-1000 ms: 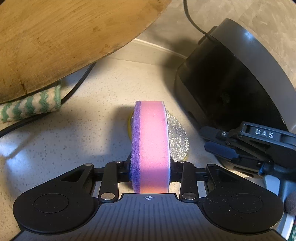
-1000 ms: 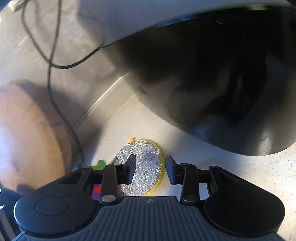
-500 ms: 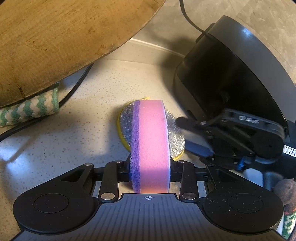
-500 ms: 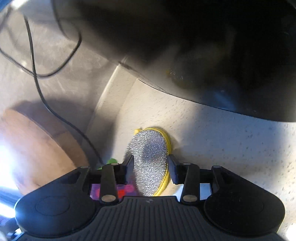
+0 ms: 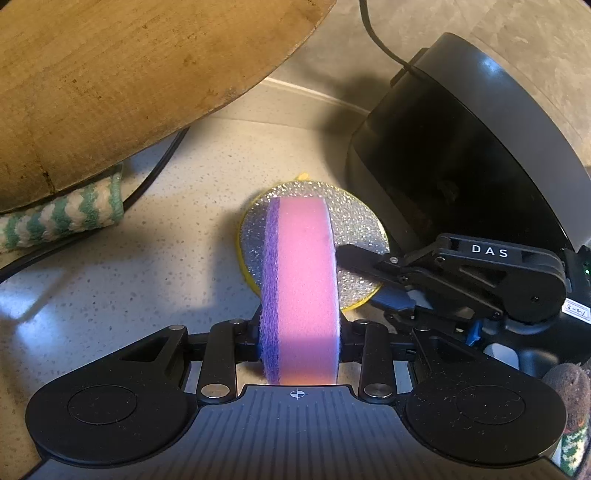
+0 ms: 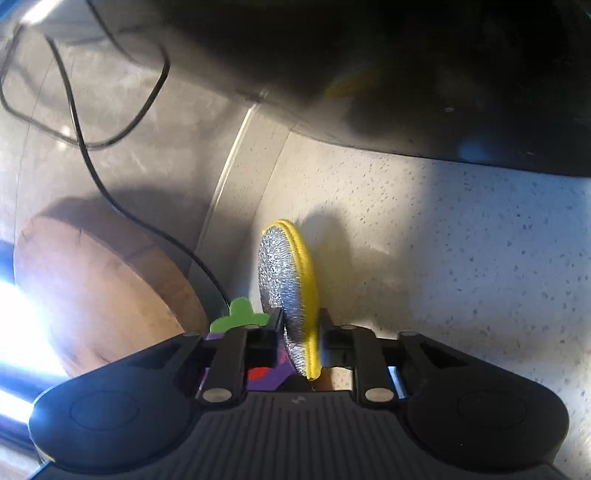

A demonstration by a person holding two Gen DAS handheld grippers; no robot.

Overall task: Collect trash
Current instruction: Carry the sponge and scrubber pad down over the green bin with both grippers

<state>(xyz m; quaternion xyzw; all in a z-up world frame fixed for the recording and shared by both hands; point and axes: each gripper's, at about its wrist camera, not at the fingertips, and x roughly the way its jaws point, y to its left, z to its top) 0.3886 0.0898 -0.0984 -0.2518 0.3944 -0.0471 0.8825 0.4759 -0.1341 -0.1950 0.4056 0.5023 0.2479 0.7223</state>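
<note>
My left gripper (image 5: 300, 334) is shut on a pink sponge (image 5: 306, 280) with a purple scouring side, held on edge above the counter. Behind it lies a round silver scrubbing pad (image 5: 358, 232) with a yellow rim. My right gripper (image 5: 364, 278) reaches in from the right in the left wrist view, its fingers above and below the pad's right edge. In the right wrist view my right gripper (image 6: 300, 338) is shut on the silver pad (image 6: 282, 280), which stands on edge between the fingers.
A round wooden board (image 5: 122, 81) leans at the left over a green-and-white knitted cloth (image 5: 62, 218). A black appliance (image 5: 461, 147) with a cable (image 5: 376, 33) stands at the right by the wall. The counter (image 5: 92, 295) is pale speckled stone. A green and purple item (image 6: 240, 317) lies beside the board.
My right gripper moved in onto the silver pad and closed on its edge. The pad now stands on edge in the right wrist view. The left gripper kept holding the sponge.
</note>
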